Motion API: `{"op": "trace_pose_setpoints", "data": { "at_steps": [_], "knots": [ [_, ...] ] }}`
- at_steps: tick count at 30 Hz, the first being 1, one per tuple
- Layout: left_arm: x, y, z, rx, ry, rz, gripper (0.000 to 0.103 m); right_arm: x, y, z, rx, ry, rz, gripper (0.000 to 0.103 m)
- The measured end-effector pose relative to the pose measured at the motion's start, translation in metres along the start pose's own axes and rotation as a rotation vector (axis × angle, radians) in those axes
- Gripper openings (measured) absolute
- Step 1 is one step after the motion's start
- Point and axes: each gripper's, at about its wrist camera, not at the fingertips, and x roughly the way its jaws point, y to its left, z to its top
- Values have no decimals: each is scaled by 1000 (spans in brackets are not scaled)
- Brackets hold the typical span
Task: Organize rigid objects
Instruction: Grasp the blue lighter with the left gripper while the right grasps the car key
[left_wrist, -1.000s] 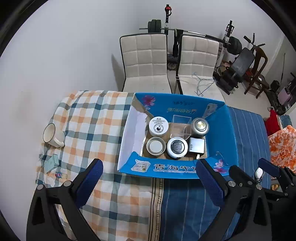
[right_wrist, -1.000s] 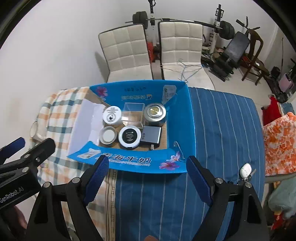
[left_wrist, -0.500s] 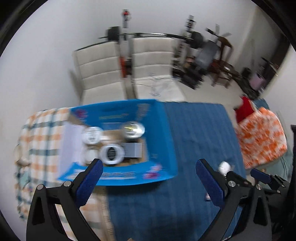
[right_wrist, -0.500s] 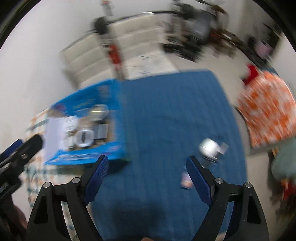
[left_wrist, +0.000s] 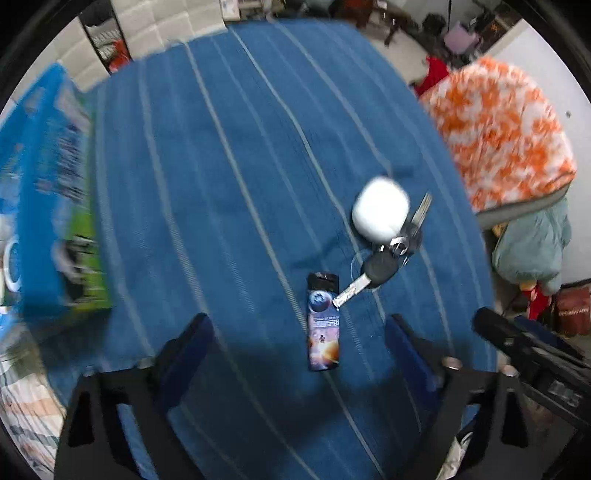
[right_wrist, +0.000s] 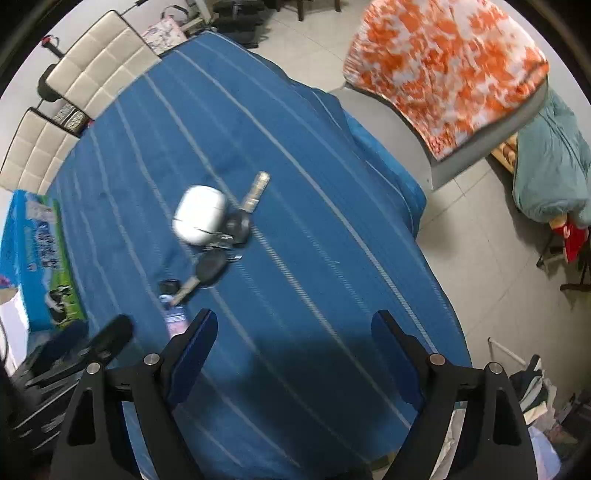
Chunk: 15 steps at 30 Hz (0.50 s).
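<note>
On the blue striped cloth lie a white rounded case (left_wrist: 380, 212) (right_wrist: 199, 215), a bunch of keys with a black-headed key (left_wrist: 378, 267) (right_wrist: 210, 266), and a flat printed card (left_wrist: 323, 326) (right_wrist: 173, 314). The key's blade rests on the card's upper end. My left gripper (left_wrist: 299, 347) is open, its fingers straddling the card from just in front. My right gripper (right_wrist: 293, 339) is open over bare cloth, to the right of the keys. Both hold nothing. The blue box (left_wrist: 40, 206) (right_wrist: 33, 258) sits at the far left.
The table's right edge drops to a tiled floor (right_wrist: 480, 236). An orange-and-white cover (left_wrist: 506, 136) (right_wrist: 443, 66) and a teal bundle (right_wrist: 550, 170) lie beyond it. White padded chairs (right_wrist: 85, 74) stand at the far side. The other gripper shows at each view's lower corner.
Both grippers have swung right, away from the blue box, and dropped closer to the cloth. The white case, keys and card now fill the middle of both views. Both stay open.
</note>
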Motion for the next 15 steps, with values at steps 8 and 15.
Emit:
{"op": "trace_pose_setpoints", "data": {
  "at_steps": [8,15],
  "knots": [
    [48,-25,-3,50,80,91,62,24,8,23,-12,-15,54,88],
    [42,-9,13,-17,57,84,22,58,43,52,-45,-1,75,86]
  ]
}}
